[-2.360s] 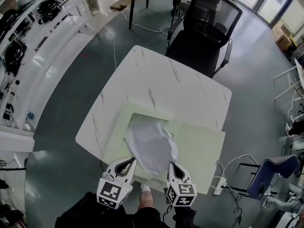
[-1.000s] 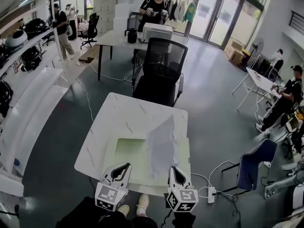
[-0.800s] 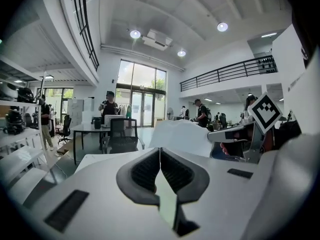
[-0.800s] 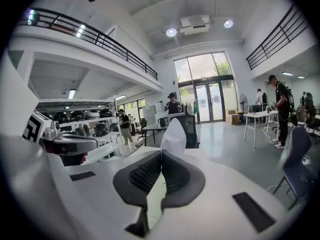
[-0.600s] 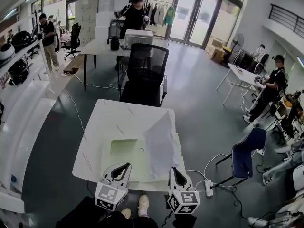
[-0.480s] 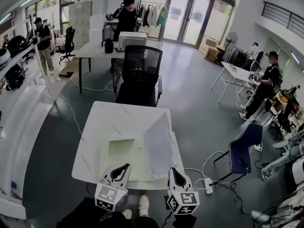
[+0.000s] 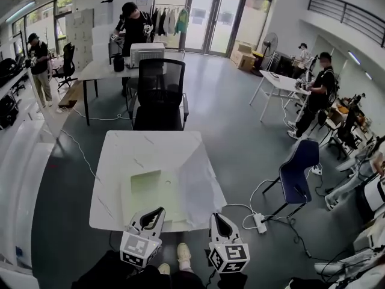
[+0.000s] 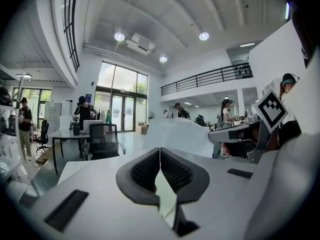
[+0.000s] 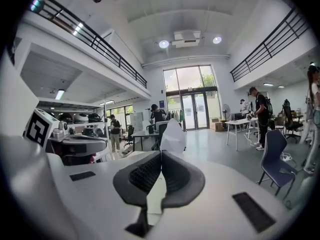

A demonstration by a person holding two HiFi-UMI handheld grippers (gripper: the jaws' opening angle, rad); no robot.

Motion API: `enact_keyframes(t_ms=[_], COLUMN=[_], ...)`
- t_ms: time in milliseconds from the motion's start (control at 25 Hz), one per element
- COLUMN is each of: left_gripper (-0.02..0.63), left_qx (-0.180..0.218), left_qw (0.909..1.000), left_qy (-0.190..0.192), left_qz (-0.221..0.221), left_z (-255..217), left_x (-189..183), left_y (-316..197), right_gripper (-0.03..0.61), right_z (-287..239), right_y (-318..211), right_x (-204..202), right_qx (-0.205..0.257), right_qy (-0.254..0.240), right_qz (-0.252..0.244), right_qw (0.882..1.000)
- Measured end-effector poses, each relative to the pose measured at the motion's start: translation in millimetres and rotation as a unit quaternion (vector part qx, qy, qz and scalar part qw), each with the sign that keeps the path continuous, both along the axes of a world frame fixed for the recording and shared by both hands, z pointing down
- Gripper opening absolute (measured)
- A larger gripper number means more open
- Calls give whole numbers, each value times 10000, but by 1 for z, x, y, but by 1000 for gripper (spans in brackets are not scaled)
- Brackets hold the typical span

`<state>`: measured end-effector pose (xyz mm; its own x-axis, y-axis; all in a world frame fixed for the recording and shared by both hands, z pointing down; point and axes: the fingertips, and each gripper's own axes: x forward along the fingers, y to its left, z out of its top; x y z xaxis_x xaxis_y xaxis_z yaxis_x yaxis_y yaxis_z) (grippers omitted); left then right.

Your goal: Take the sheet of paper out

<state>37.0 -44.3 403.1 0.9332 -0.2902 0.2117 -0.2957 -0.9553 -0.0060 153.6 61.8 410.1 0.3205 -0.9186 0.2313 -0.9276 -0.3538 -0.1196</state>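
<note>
A pale green folder (image 7: 146,188) lies on the white marble table (image 7: 120,155). The white sheet of paper (image 7: 195,182) stands up from the folder's right side, curling up and toward me. My right gripper (image 7: 217,218) is shut on the sheet's near edge; in the right gripper view the paper (image 9: 172,133) rises just beyond the closed jaws of the right gripper (image 9: 160,158). My left gripper (image 7: 151,216) is shut on the folder's near edge, with a thin pale strip (image 8: 167,196) pinched below its closed jaws. The left gripper view shows the paper (image 8: 180,134) to the right.
A black office chair (image 7: 158,95) stands at the table's far side. A blue chair (image 7: 298,167) and a power strip (image 7: 258,223) with cables are on the floor at right. People stand at desks farther back. White shelving (image 7: 18,155) runs along the left.
Both grippers have drawn back toward me and slightly up. The sheet has come further out of the folder and stands taller on the right. The head camera has tipped upward.
</note>
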Motion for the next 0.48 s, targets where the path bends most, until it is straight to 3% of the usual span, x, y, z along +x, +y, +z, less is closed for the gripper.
enact_keyframes(t_ms=[480], left_gripper=[25], left_qx=[-3], left_qw=[9999], left_qy=[17], left_qz=[156], left_z=[-1], left_x=[3], left_y=[12], right_gripper=[17], right_z=[-3], right_y=[14], right_x=[-5], right_qx=[-15], right_qy=[81], right_qz=[95], right_qw=[9999])
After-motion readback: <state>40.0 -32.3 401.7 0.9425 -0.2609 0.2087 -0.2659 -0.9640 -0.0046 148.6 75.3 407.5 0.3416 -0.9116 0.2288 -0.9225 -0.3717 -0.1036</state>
